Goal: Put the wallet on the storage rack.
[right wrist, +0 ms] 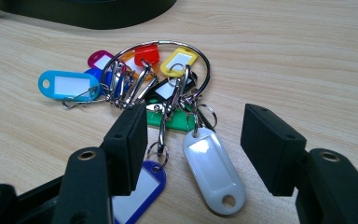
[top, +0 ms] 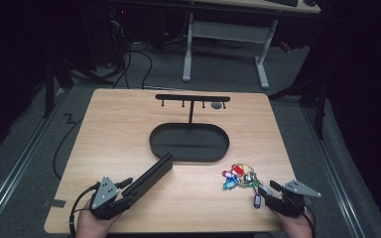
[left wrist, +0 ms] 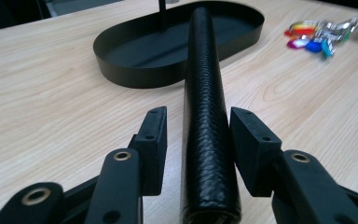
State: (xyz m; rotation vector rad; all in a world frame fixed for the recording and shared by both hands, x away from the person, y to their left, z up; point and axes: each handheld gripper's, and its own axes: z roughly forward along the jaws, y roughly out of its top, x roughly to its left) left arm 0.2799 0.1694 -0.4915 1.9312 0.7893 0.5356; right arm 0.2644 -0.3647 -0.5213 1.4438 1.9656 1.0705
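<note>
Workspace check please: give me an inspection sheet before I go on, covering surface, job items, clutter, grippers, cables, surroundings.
Surface: light wooden table, no spills seen.
Job's things: black oval tray with an upright hook rack rising from it; long black textured case lying on the table, far end at the tray's edge; key-tag bunch on a metal ring, coloured tags fanned out right of the tray.
Clutter: nothing seen.
Grippers: left gripper open, jaws either side of the case, a gap at the left jaw; right gripper open over the near tags.
Cables: one trails from each gripper; more lie on the floor behind.
Surroundings: dark room, grey floor, white desk frame behind.
</note>
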